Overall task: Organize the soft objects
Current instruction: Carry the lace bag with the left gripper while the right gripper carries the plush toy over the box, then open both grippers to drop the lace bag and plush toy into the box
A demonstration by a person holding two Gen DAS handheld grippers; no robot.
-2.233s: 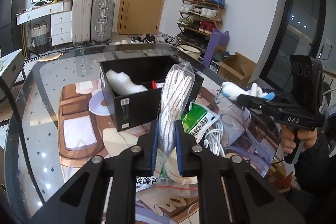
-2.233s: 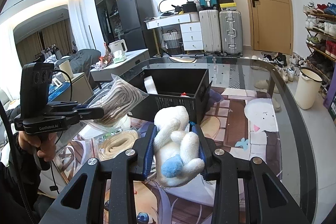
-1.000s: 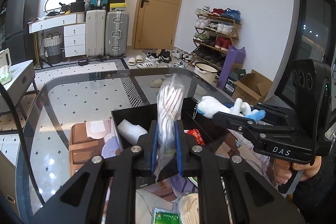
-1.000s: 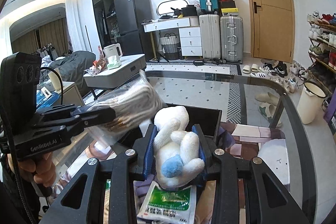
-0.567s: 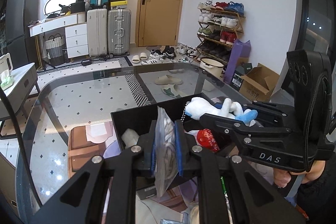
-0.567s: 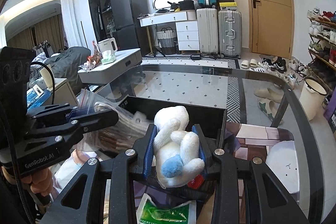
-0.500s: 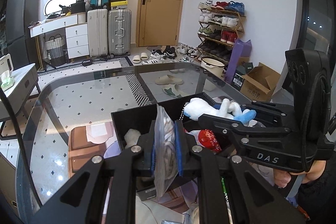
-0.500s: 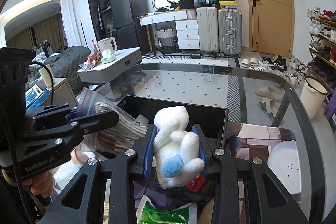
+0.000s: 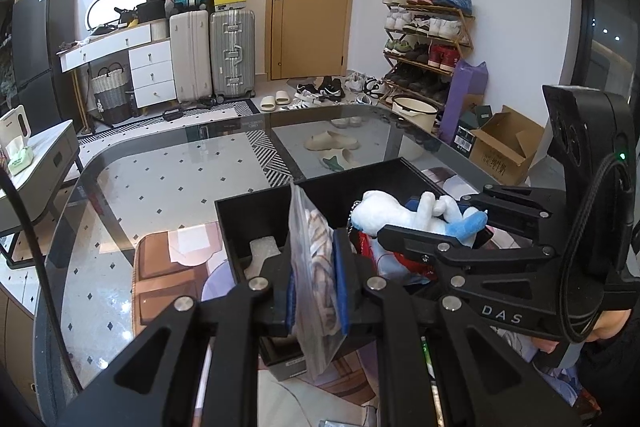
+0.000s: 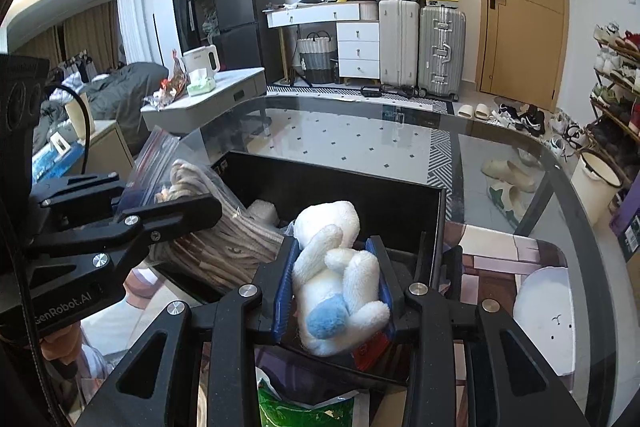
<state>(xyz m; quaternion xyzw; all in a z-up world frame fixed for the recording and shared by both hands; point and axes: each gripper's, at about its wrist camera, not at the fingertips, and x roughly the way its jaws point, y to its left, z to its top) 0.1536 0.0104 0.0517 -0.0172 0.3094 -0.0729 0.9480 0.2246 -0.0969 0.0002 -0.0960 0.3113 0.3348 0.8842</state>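
My left gripper (image 9: 316,279) is shut on a clear zip bag of striped cloth (image 9: 314,259) and holds it over the near-left part of the black box (image 9: 256,201). The bag also shows in the right wrist view (image 10: 208,223). My right gripper (image 10: 332,283) is shut on a white plush toy with blue patches (image 10: 336,279) and holds it over the near side of the black box (image 10: 360,183). The toy also shows in the left wrist view (image 9: 404,213). A white foam piece (image 9: 262,247) and a red item (image 10: 370,347) lie in the box.
The box stands on a glass table (image 9: 160,179) with printed mats (image 9: 168,275). A green packet (image 10: 292,407) lies on the table in front of the box. A white round patch (image 10: 544,311) shows at the right. Suitcases, drawers and a shoe rack stand beyond the table.
Both grippers have moved forward from the near table to over the box and come lower. The bag and the plush toy now hang at the box's opening, still held.
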